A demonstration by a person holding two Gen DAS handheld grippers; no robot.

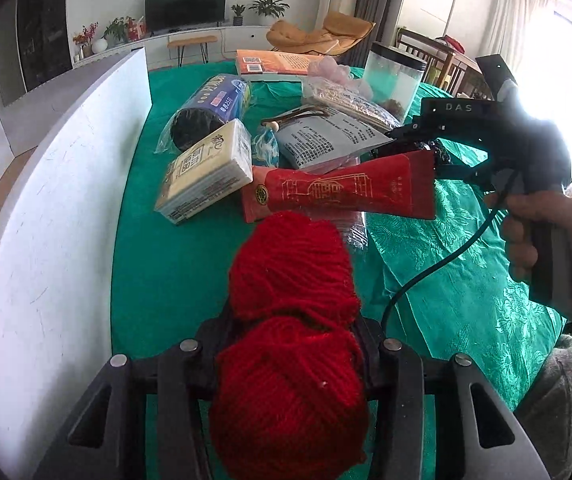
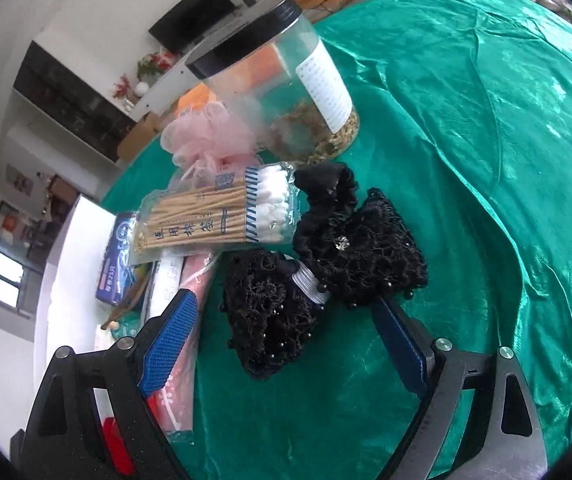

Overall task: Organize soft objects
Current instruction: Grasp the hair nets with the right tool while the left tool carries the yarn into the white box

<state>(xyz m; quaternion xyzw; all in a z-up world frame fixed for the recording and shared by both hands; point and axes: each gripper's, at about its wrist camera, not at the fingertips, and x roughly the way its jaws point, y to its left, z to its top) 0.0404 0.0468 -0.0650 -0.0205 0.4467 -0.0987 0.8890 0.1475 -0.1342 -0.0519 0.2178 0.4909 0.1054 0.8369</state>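
A white board [image 1: 58, 184] walls the bench [image 1: 158, 264] from 7 to 11 o'clock; bare green cloth lies open at 3 o'clock. The left tool [image 1: 289, 344] pinches a red yarn ball [image 1: 289, 320] dead centre. The right tool [image 2: 286, 336], marked "DAS", stands spread around a black lace hair bow [image 2: 317, 272] at 12 o'clock, not touching. Beyond, a cotton swab packet [image 2: 222, 212] bears Chinese writing.
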